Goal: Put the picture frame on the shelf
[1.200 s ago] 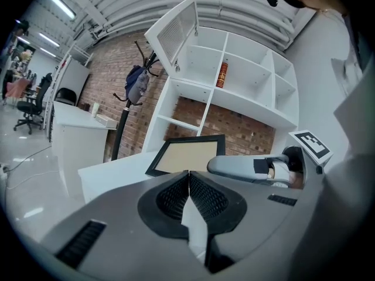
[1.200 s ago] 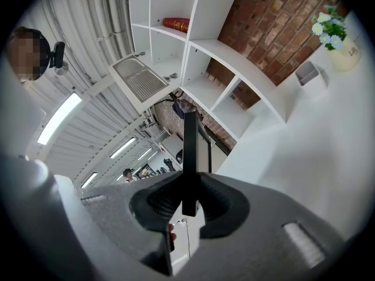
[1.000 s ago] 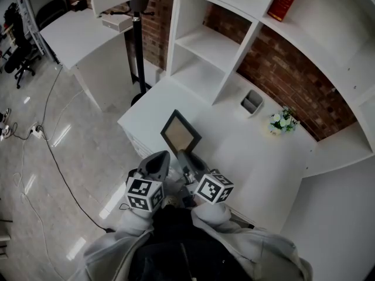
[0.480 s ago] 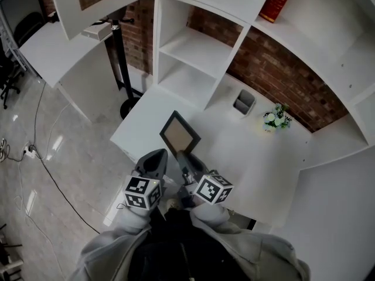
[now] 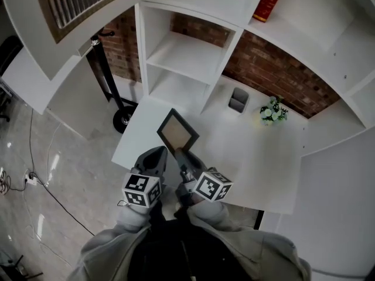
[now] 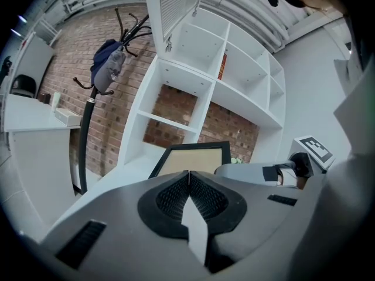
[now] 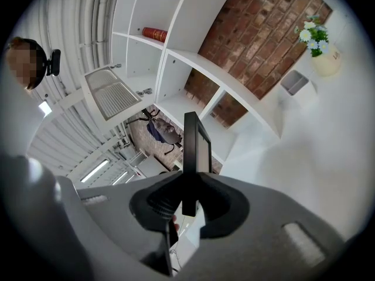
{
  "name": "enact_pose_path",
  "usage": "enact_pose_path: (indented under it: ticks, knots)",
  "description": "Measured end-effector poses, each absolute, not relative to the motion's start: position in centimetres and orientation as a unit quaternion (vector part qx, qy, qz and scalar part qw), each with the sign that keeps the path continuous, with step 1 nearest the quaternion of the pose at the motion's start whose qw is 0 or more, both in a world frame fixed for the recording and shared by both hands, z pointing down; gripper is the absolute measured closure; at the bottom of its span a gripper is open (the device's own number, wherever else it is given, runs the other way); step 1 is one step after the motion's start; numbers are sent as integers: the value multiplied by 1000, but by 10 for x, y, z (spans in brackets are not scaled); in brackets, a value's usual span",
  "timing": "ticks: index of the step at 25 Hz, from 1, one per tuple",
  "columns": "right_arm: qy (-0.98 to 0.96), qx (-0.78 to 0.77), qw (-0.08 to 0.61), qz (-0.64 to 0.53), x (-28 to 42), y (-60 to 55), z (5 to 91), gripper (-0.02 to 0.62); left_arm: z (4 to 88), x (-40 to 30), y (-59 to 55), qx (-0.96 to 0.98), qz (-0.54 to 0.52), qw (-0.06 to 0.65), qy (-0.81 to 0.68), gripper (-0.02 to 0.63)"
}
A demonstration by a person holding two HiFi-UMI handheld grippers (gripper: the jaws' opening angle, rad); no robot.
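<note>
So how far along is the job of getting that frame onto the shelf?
Done: the picture frame is clamped in the right gripper. In hand: it hangs over the white desk, short of the shelf. Left: setting it there; the left gripper is shut, empty.

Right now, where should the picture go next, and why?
Probably forward and a little up, toward the empty shelf compartment. The right gripper has its jaws clamped on the edge of the picture frame, which stands upright over the white desk and is not yet at the shelf.
</note>
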State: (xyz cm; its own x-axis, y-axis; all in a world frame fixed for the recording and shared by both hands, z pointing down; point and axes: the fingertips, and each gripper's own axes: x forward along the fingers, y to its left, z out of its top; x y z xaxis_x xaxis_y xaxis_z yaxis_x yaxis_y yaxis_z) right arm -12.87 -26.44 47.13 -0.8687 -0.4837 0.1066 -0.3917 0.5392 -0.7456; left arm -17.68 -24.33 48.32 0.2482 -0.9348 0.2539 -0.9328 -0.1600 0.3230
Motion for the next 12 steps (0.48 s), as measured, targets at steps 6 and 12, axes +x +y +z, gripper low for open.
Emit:
enact_pose_path:
  ticks: [6,12]
  knots:
    - [863,-288,74,-408,-149,-278,472,528,482,-195,-256,789,12,204,-579,601]
    - [847,-321,97,-413,-169,-284,478,529,484,-219,-266,808,18,200,-553,601]
